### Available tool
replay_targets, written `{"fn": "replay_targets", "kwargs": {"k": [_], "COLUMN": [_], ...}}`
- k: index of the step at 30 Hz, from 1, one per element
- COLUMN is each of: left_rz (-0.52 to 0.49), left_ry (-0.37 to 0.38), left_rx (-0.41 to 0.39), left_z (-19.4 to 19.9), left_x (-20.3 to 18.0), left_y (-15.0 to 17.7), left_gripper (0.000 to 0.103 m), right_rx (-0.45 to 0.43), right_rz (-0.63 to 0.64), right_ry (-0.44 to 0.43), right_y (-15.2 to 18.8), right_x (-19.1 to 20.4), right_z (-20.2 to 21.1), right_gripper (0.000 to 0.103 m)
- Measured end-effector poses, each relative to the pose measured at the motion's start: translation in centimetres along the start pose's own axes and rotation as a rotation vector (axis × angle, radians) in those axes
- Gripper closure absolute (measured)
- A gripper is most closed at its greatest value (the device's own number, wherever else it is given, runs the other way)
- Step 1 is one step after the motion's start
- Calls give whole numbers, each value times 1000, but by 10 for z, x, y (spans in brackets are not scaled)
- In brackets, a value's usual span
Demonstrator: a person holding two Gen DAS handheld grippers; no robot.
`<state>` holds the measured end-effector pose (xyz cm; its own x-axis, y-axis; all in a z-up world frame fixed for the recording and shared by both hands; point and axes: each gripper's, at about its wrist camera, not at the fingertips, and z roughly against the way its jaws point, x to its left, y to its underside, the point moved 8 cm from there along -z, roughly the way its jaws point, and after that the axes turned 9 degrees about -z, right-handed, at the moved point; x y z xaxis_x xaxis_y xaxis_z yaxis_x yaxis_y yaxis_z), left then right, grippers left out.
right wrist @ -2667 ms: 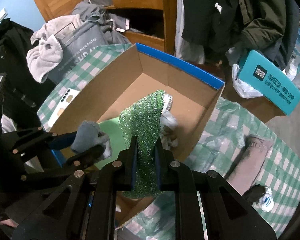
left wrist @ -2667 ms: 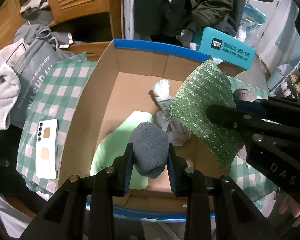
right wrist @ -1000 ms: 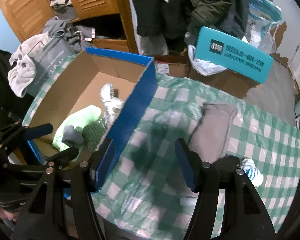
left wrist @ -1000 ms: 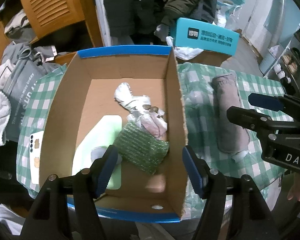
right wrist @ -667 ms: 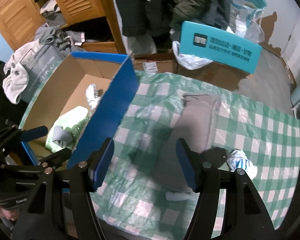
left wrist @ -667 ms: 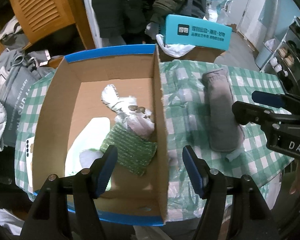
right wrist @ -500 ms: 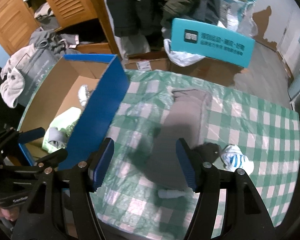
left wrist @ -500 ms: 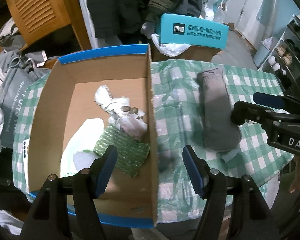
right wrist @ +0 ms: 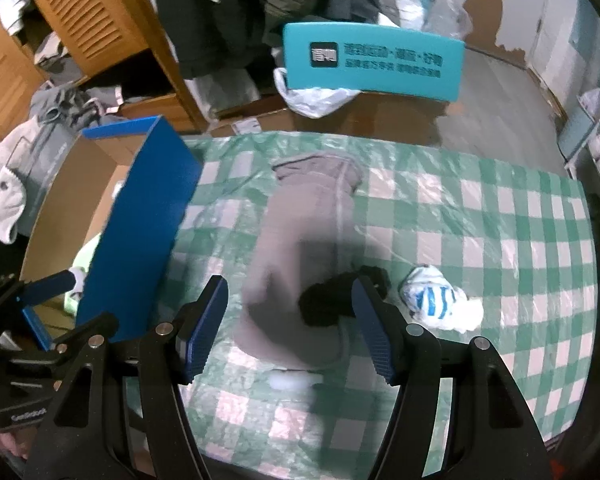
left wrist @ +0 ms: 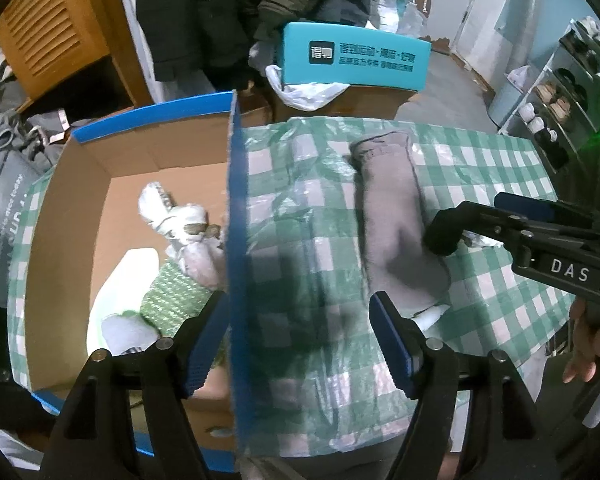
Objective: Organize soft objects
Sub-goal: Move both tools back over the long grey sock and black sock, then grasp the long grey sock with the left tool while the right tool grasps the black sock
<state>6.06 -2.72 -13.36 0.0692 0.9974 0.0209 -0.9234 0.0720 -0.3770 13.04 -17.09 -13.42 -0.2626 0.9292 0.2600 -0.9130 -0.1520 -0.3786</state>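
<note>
A cardboard box (left wrist: pixel 80 184) with blue rims stands at the left; it holds a green sparkly cloth (left wrist: pixel 168 300), a grey sock (left wrist: pixel 120 330), a pale green pad and white crumpled cloth (left wrist: pixel 180 220). On the green checked tablecloth (right wrist: pixel 480 220) lie a long grey garment (right wrist: pixel 300 216), a black soft item (right wrist: pixel 336 300) and a white and blue sock ball (right wrist: pixel 436 300). My left gripper (left wrist: pixel 300 336) is open and empty, over the box's right wall. My right gripper (right wrist: pixel 288 320) is open and empty above the grey garment and black item.
A teal box (right wrist: pixel 372 60) on a brown carton stands behind the table. Wooden louvred cabinets (right wrist: pixel 84 12), hanging dark coats and a pile of grey clothes (right wrist: pixel 4 184) crowd the back left. A shoe shelf (left wrist: pixel 560 92) is at the right.
Both grippers have let go of the grey sock and the green cloth, which now lie in the box. Both have opened and moved right toward the items on the tablecloth.
</note>
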Motion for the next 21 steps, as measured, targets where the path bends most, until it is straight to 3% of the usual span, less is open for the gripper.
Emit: {"fn": "replay_targets", "kwargs": {"k": [21], "left_rz": [-2], "left_ry": [47], "left_rx": [54], "left_z": [-43], "left_x": [-33], "left_y": [-23], "left_gripper": [30], "right_rx": [95], "right_rz": [-214], "right_ry": [-26], "right_y": [0], "right_x": [-55], "right_z": [-41], "right_gripper": [38]}}
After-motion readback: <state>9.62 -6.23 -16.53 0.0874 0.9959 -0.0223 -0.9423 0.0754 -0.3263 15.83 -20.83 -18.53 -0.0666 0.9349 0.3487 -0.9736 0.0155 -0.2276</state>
